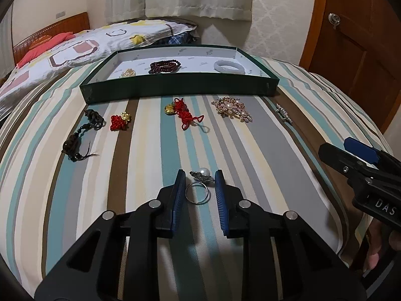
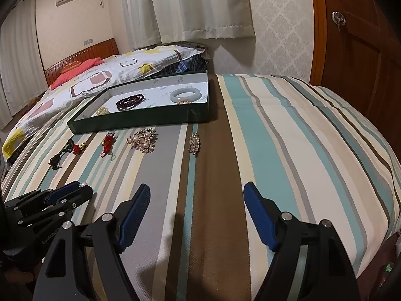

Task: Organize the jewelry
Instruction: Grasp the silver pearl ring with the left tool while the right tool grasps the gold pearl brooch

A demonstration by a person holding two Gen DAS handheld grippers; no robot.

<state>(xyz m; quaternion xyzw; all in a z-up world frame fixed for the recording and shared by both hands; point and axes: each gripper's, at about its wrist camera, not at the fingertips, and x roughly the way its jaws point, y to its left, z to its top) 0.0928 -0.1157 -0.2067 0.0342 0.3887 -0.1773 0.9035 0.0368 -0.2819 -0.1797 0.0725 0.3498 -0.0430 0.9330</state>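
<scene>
A silver ring with a pearl lies on the striped bedcover between the blue pads of my left gripper, which is open around it. A dark green tray at the back holds a dark bead bracelet, a white bangle and a small gold piece. In front of the tray lie a dark tassel charm, a small red knot charm, a red knot with gold, a pearl brooch and a crystal brooch. My right gripper is open and empty over bare bedcover.
The striped bedcover drops off at the right, beside a wooden door. A patterned pillow and headboard lie at the back left. The right gripper also shows at the right edge of the left wrist view.
</scene>
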